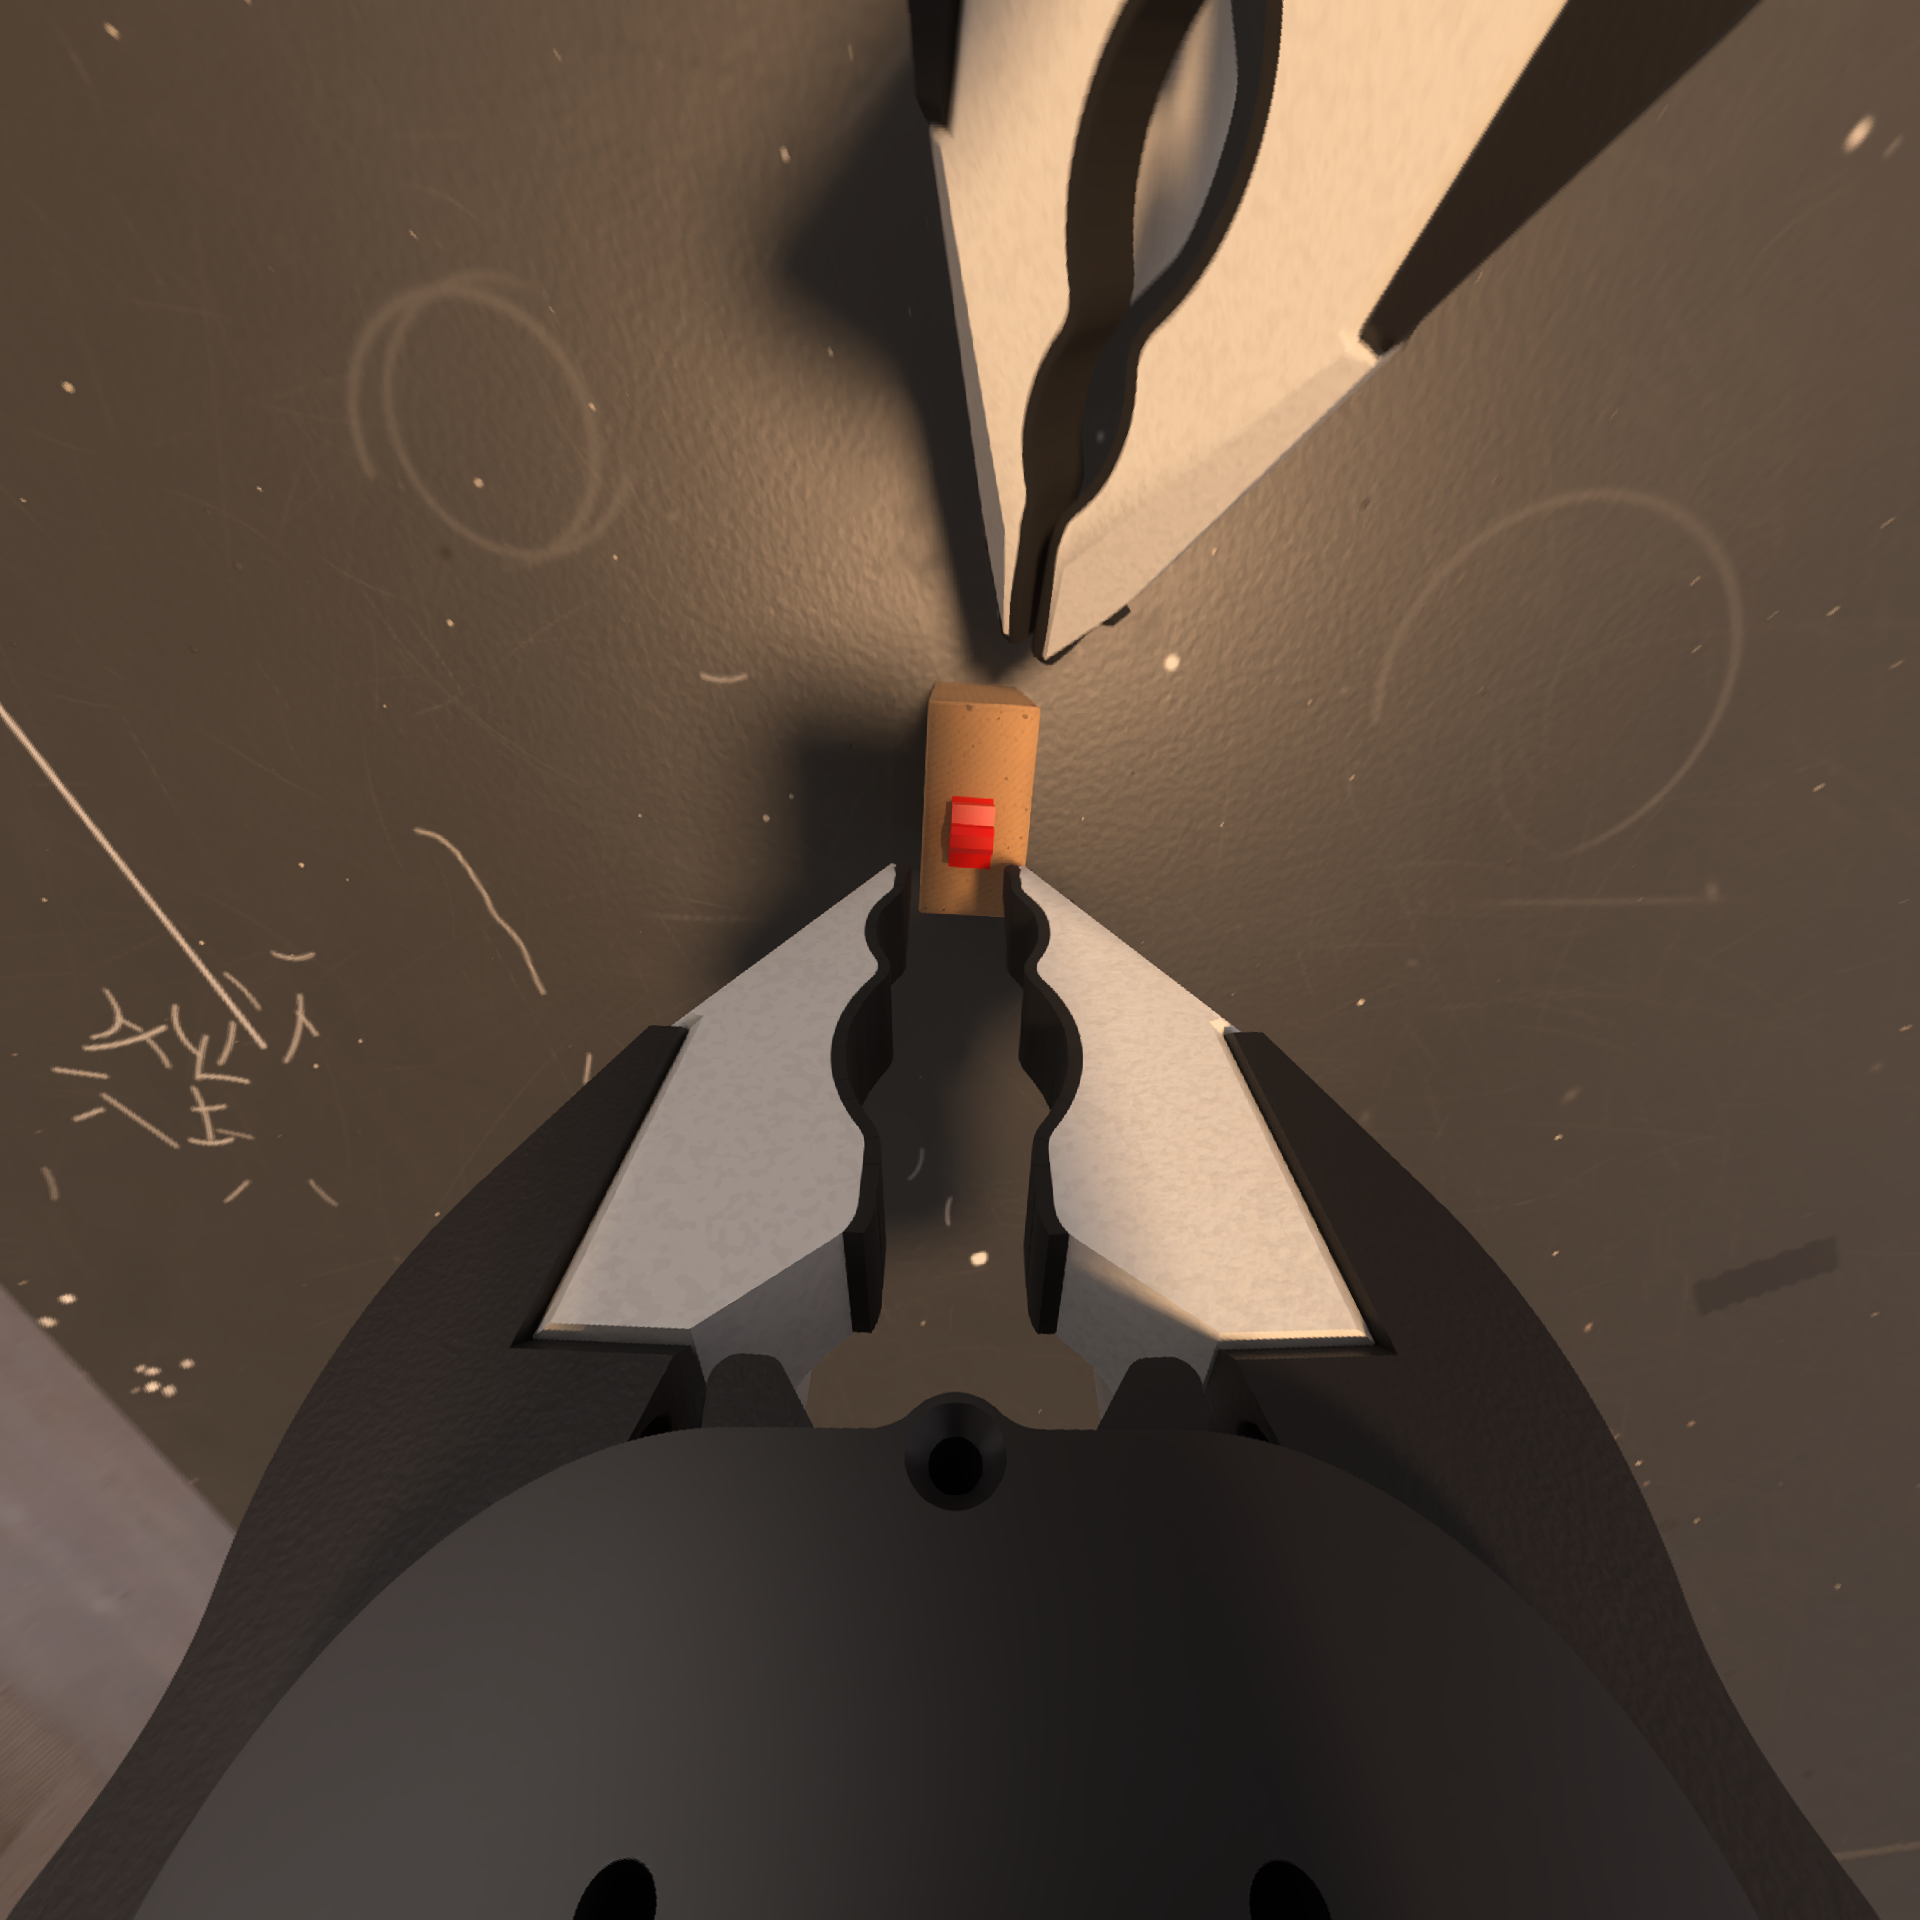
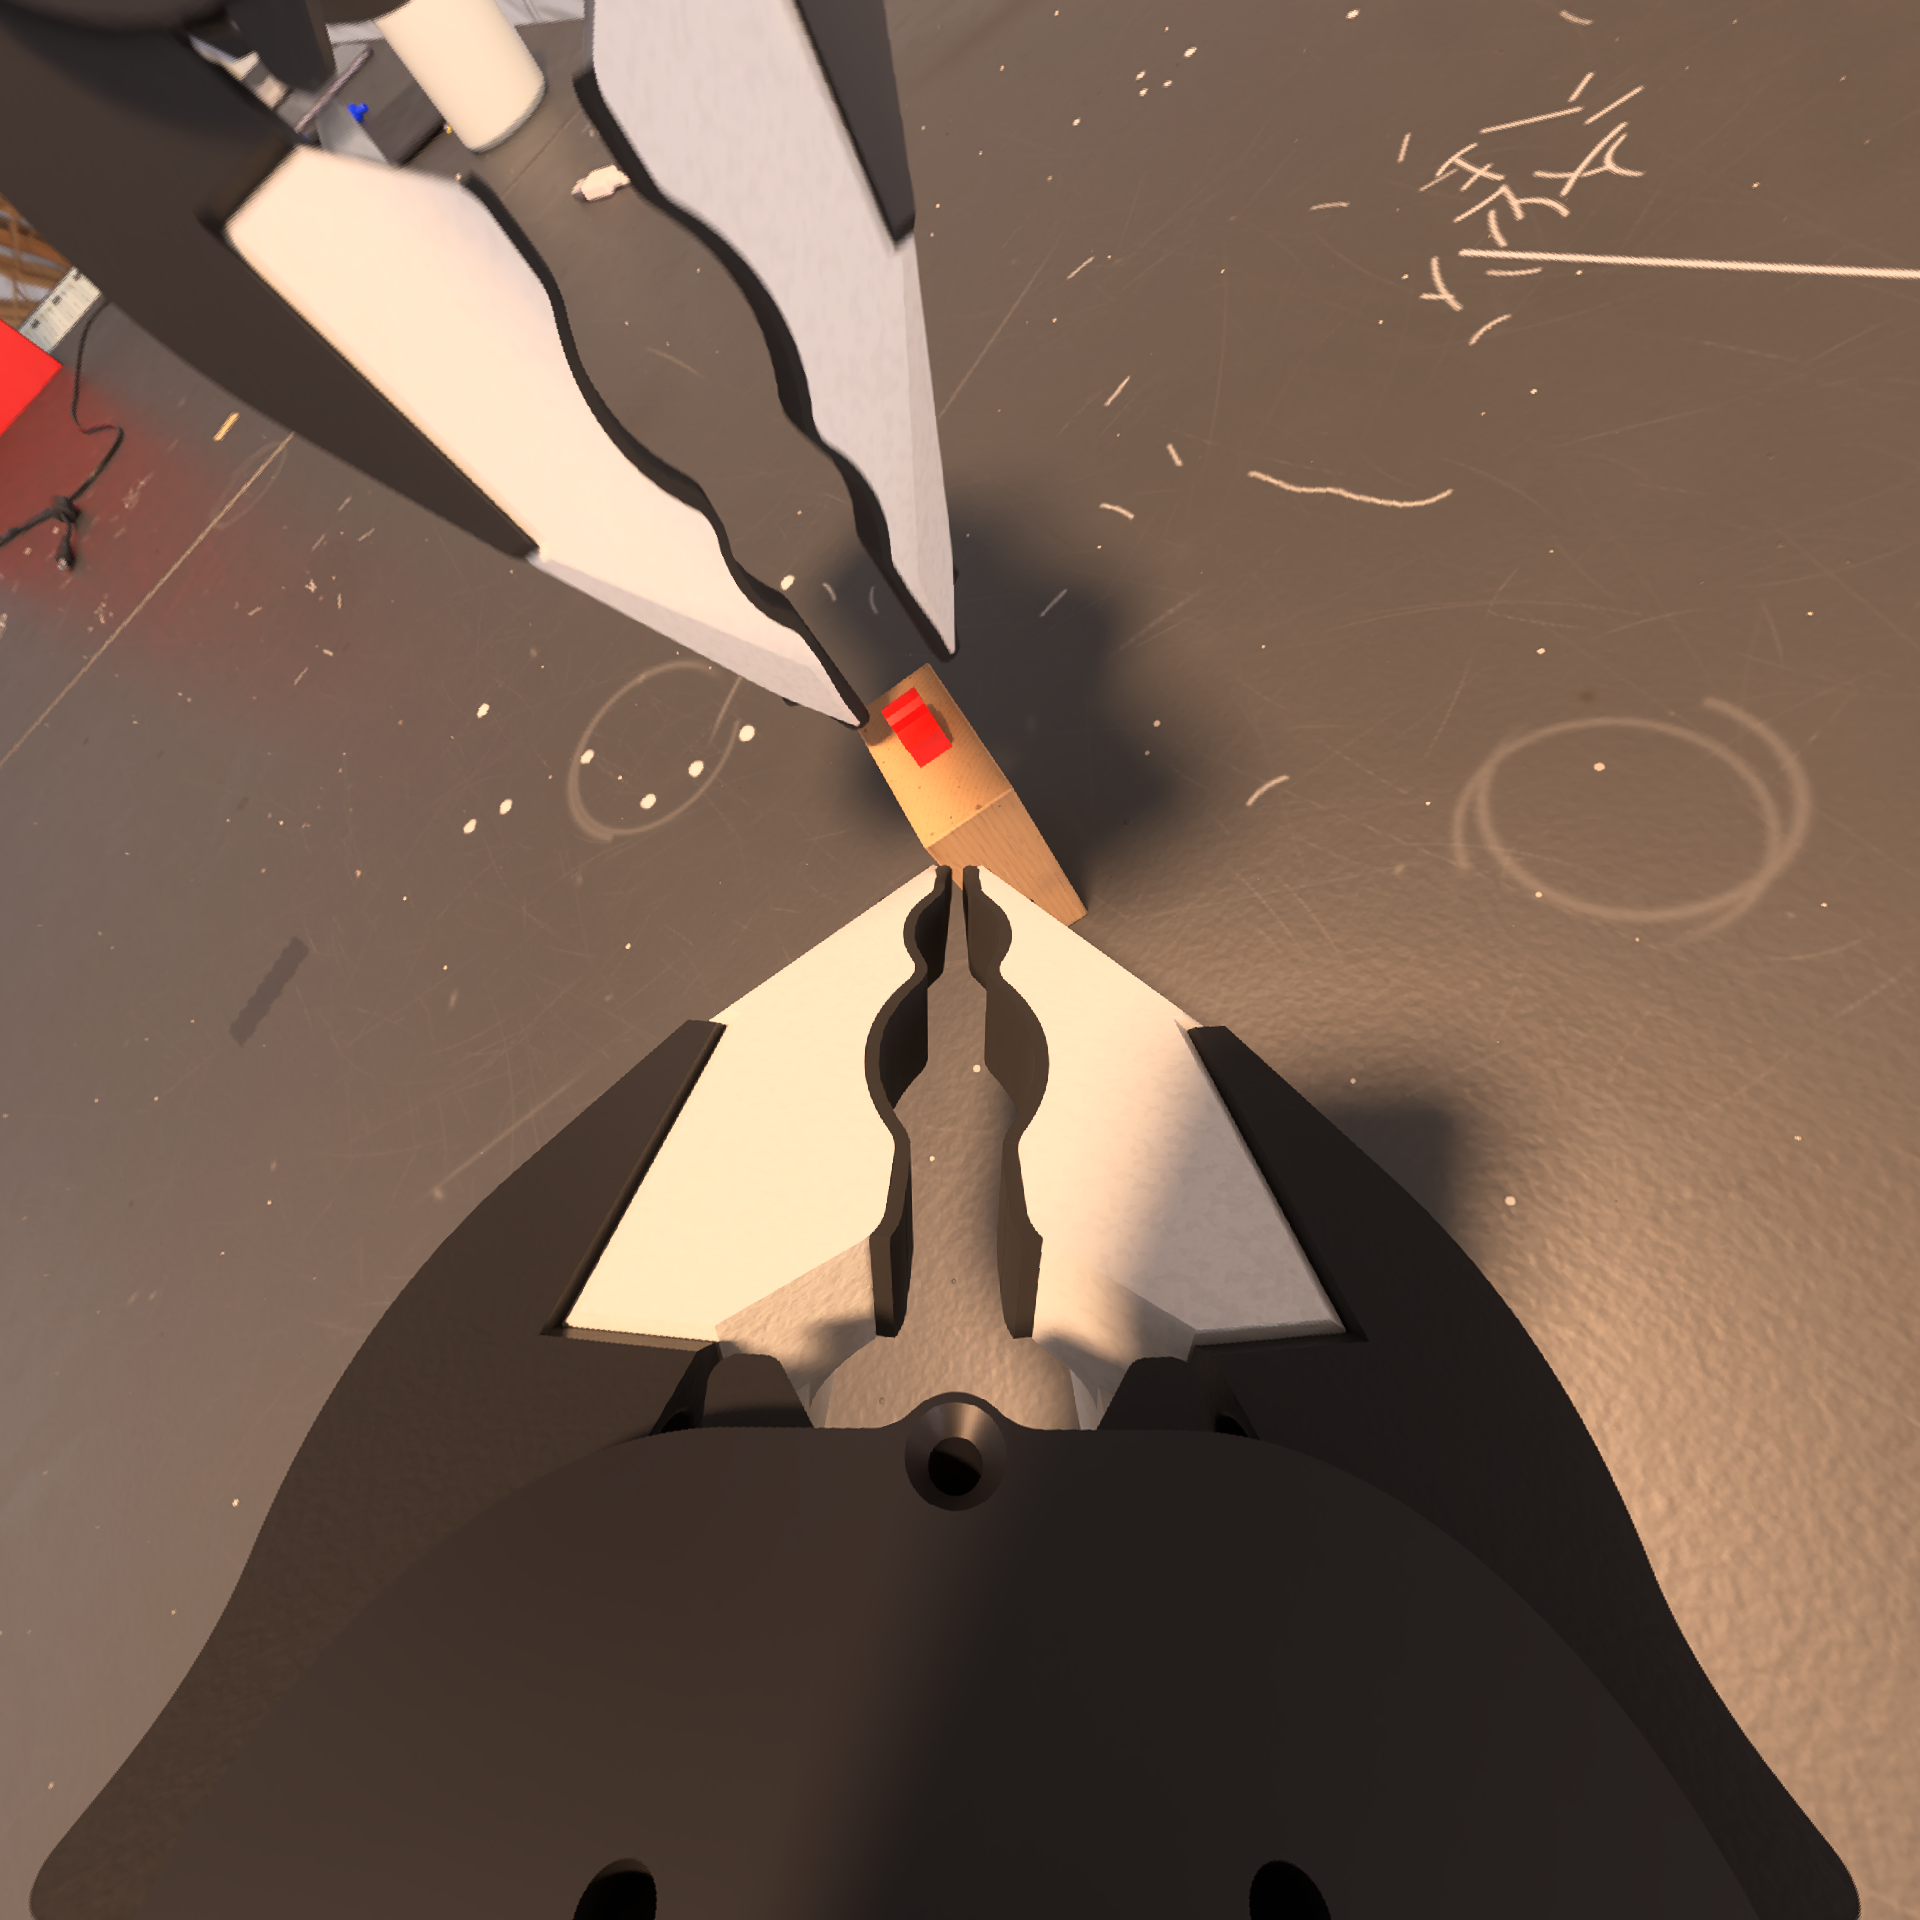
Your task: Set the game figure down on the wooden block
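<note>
Game figure (image 1: 971,846), red, rests on the wooden block (image 1: 979,764). Left gripper (image 1: 954,883) parted, empty; right gripper (image 2: 957,875) nearly closed, empty. Only the right wrist view shows a white cylinder (image 2: 468,68).

Pretty dim, warm light overall, coming in low from one side. Soft dark shadows pool around the wooden block (image 1: 981,769) (both views). Wide-angle stretch bends the edges, and the far gripper's fingers (image 2: 436,343) look slightly blurred.

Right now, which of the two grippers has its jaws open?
The left gripper: its fingertips stand apart either side of the block's near end, by the red figure. The right gripper has its tips nearly together, holding nothing.
</note>
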You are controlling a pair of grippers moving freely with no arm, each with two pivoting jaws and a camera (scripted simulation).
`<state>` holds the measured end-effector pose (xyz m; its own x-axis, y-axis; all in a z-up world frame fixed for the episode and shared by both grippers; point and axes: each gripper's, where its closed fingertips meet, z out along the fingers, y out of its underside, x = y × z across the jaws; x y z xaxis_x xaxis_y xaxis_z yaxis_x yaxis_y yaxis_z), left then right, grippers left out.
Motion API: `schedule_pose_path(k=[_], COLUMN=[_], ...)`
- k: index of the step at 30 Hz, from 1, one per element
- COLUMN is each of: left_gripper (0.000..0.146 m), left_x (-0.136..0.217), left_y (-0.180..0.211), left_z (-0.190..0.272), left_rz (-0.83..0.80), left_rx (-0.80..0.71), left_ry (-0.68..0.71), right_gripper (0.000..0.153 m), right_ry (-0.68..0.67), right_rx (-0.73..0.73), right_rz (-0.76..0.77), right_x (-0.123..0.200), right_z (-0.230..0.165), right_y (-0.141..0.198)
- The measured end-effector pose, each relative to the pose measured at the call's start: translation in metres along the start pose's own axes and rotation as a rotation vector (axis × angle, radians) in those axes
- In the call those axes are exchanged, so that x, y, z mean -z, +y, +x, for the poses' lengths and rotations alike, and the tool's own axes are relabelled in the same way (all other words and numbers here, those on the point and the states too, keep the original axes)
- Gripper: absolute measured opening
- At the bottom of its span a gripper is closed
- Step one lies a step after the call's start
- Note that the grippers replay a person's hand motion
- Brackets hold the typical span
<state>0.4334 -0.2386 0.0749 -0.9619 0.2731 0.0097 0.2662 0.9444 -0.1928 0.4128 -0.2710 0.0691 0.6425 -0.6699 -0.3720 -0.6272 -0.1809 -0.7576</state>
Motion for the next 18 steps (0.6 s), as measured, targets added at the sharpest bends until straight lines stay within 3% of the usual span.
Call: schedule_pose_path(k=[6, 18], left_gripper=[0.029, 0.024], left_x=[0.009, 0.015], left_y=[-0.007, -0.017], left_z=[-0.002, -0.004], left_rz=[0.086, 0.145], left_rx=[0.056, 0.048], left_ry=[0.046, 0.125], right_gripper=[0.002, 0.002], right_ry=[0.025, 0.043], right_rx=[0.036, 0.029], right_rz=[-0.024, -0.018], right_x=[-0.002, 0.001], right_z=[0.000, 0.001], right_y=[0.002, 0.001])
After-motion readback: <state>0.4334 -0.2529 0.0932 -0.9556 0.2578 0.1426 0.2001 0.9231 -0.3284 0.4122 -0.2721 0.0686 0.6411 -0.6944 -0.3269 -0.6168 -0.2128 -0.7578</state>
